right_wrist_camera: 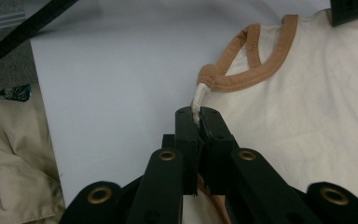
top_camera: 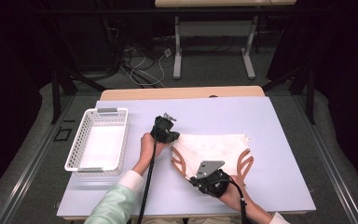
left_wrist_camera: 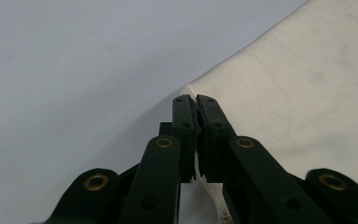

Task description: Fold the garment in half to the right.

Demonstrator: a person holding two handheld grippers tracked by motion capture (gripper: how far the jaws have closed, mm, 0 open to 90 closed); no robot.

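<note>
Right gripper [right_wrist_camera: 198, 114] nearest, fingers pinching the cream garment [top_camera: 212, 148] at its brown-trimmed corner. Left gripper [left_wrist_camera: 196, 105] farther off, fingers clamping the garment's plain edge. Garment lying flat mid-desk [top_camera: 279, 186]. White basket [top_camera: 100, 140] sitting well left.

Both grippers' fingers [left_wrist_camera: 186, 121] [right_wrist_camera: 189, 126] seem pinched shut, forearms angled inward.

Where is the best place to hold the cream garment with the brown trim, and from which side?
Grip the cream garment at its thin edges, low from the sides, since it lies flat. The left gripper pinches a corner; the right gripper pinches by the brown trim.
</note>
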